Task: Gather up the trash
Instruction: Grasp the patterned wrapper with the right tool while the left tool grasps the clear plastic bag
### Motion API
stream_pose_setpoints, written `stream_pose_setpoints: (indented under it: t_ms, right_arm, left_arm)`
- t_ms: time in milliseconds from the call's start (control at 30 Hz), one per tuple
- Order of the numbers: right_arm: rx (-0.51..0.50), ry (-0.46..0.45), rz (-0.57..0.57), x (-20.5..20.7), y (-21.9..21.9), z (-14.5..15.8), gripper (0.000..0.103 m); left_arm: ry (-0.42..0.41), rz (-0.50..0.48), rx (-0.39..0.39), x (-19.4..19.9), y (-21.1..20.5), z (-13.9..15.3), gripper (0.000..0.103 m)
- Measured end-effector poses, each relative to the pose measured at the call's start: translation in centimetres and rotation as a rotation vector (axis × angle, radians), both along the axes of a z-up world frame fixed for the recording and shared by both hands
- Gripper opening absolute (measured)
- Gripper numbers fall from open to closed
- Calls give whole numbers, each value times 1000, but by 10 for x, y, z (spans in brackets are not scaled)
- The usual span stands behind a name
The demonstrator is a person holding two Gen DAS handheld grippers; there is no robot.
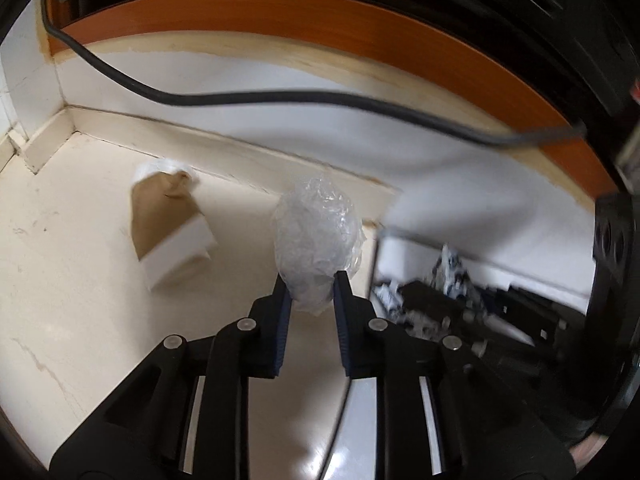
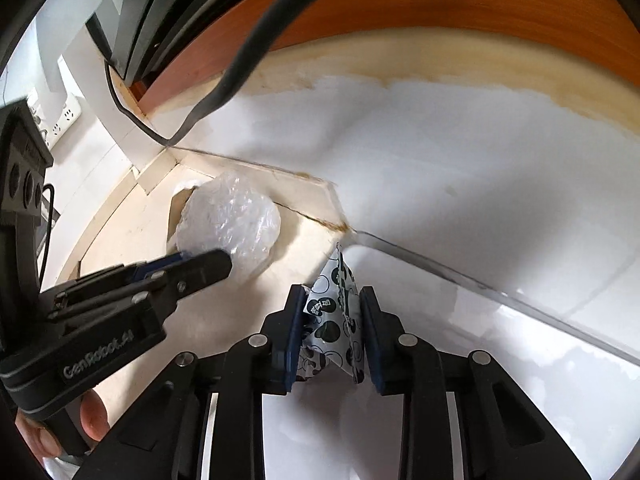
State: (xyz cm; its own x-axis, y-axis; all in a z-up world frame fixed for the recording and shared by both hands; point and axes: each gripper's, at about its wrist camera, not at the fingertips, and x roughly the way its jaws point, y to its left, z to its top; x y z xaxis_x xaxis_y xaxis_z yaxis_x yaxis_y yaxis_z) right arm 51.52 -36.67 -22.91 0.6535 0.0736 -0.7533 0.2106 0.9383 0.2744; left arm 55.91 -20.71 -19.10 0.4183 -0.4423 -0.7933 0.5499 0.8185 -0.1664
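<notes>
Left gripper (image 1: 312,284) clamps a plastic wad (image 1: 318,236); right gripper (image 2: 330,320) pinches a printed wrapper (image 2: 334,320); 1 brown packet (image 1: 168,224) remains.

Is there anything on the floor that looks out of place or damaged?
Yes. A brown paper bag lies tipped over near the skirting board, its top crumpled. The wall above shows yellowish stains where its white coat ends.

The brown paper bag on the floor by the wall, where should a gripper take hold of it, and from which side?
Probably the scrunched brown neck of the paper bag, at its end nearest the baseboard, coming down from above. The bag lies flat on the floor, so its broad face offers nothing to pinch, while the bunched neck stands up slightly. Both grippers are full now.
</notes>
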Motion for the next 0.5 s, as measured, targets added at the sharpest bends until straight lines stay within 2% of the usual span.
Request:
stream_pose_setpoints:
  t_ms: [300,500]
  right_arm:
    - [52,-14,-64,-25,-18,12,27]
    - [78,12,-33,-70,-6,31,27]
  left_arm:
    - [33,-86,-8,-42,6,4,18]
    - [90,-86,-32,-101,32,20,18]
